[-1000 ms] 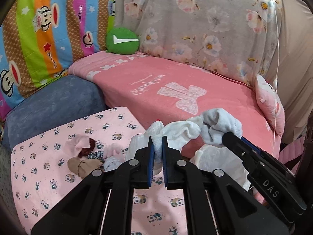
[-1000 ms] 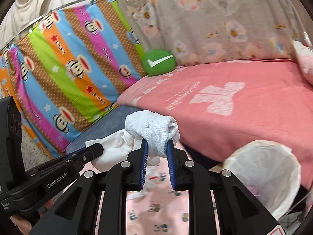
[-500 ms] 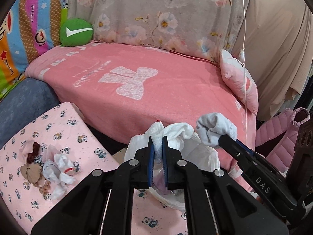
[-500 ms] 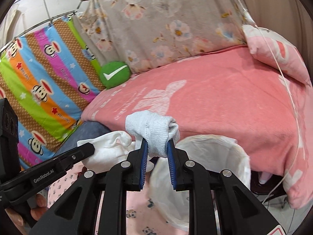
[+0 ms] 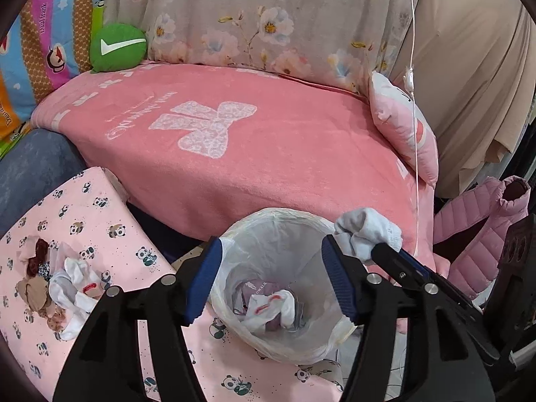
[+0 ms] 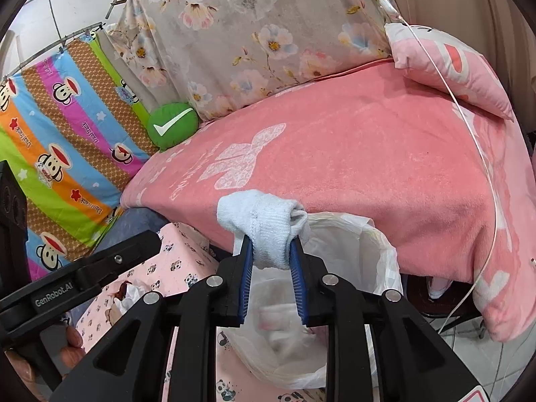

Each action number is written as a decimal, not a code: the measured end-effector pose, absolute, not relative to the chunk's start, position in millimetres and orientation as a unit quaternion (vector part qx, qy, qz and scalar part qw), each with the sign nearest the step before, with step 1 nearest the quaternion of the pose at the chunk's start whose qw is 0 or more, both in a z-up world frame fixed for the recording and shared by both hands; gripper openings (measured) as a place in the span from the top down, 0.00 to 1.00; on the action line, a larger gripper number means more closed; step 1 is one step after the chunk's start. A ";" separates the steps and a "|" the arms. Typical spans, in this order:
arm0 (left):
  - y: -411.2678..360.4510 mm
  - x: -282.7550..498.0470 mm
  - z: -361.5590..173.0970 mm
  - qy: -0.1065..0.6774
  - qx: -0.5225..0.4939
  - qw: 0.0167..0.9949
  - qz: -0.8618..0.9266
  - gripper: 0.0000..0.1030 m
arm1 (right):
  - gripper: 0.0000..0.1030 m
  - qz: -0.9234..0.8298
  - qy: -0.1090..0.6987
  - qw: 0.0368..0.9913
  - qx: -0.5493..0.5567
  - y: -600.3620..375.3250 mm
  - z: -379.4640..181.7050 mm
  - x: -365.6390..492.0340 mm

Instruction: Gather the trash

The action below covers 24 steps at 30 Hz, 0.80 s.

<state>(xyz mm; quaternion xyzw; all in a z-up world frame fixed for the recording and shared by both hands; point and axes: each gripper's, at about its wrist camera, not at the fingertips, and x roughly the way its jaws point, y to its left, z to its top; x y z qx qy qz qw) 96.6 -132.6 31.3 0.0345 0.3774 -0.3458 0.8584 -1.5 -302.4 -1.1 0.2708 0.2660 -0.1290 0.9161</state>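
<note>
We are holding the left claw [image 5: 271, 281] wide open and empty over the bin [image 5: 278, 221], one sock [image 5: 271, 305] already lying inside, while the right claw [image 6: 270, 264] is gripping another sock [image 6: 264, 224] above it and a pile [image 5: 63, 284] is waiting on the bench [image 5: 110, 221].

Bright, even indoor light with soft shadows; fisheye bending and dark corners ring both views; the bin [image 6: 338, 328] interior in the right view is blurred

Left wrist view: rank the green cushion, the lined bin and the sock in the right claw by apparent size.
1. Lined bin, clearly largest.
2. Green cushion.
3. Sock, held by the right claw.

The cushion sits much farther back, so its true size is understated.
</note>
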 end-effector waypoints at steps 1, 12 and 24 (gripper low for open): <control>-132.0 97.3 31.5 0.377 0.035 0.860 -0.343 0.42 | 0.75 -0.129 0.266 0.916 0.271 -301.7 -1.5 -1.3; -107.7 102.2 26.1 0.383 0.026 0.869 -0.312 0.41 | 0.67 -0.119 0.267 0.921 0.258 -285.0 2.7 3.6; -70.3 104.2 24.7 0.384 0.004 0.879 -0.281 0.41 | 0.61 -0.085 0.274 0.928 0.237 -249.4 10.6 15.1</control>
